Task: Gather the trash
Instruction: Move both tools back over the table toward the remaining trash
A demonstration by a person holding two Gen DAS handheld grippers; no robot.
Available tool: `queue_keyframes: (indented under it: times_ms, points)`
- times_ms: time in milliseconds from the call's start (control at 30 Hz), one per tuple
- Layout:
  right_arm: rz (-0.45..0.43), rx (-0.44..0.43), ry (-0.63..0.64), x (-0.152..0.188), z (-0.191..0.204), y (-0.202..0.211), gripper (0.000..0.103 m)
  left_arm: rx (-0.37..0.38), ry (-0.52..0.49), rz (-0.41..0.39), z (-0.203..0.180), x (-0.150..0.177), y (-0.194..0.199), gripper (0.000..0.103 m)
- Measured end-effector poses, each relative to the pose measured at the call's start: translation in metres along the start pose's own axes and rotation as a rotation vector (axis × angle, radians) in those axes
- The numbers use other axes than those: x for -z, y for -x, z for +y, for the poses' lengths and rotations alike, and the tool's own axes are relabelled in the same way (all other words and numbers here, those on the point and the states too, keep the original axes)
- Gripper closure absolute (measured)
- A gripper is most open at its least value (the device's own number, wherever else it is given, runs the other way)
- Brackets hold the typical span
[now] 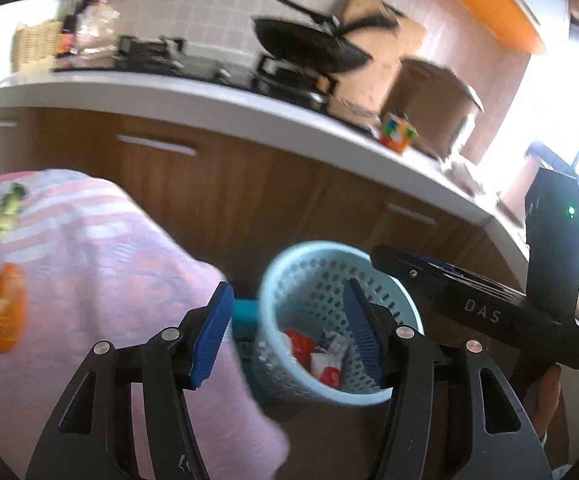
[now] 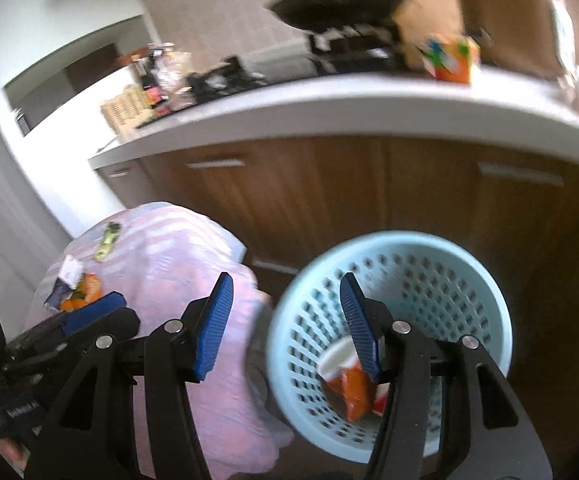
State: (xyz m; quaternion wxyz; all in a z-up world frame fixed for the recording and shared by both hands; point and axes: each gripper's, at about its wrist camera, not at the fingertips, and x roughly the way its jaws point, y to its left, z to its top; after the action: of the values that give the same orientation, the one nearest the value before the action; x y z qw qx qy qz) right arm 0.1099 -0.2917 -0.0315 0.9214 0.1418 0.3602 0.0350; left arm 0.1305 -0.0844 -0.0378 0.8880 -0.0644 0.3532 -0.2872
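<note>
A light blue basket (image 1: 289,280) is seen low in the middle of the left view, standing up with its mouth open to the top. Red and white trash (image 1: 321,356) is seen lying at its bottom. The left gripper (image 1: 289,332) and the right gripper (image 2: 287,320) are both held open, with nothing gripped. A pink cloth (image 2: 177,264) is spread just left of the basket, with an orange scrap (image 2: 83,292) lying on it.

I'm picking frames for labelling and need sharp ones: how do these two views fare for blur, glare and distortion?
Left wrist view: motion blur smears the wok and counter; window glare whites out the right edge; the blue basket stays readable. Right wrist view: heavier blur, with the colourful cube streaked and the basket rim soft. Both show fisheye bending of the counter edge and dark corners.
</note>
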Motion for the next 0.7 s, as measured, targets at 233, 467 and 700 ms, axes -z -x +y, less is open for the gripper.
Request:
queue_keyframes:
  times_ms: [233,467,700]
  points:
    - [-0.019,-0.080,0.142,-0.003,0.085,-0.003,0.051,-0.124,0.056,-0.155,0.058,-0.005,0.083,0.041]
    - [-0.024,-0.166,0.250,0.010,0.168,-0.026,0.072,-0.282,0.160,-0.239,0.135,0.007,0.151,0.041]
    - [0.007,-0.230,0.308,0.038,0.226,-0.077,0.083,-0.420,0.278,-0.236,0.222,0.029,0.200,0.041]
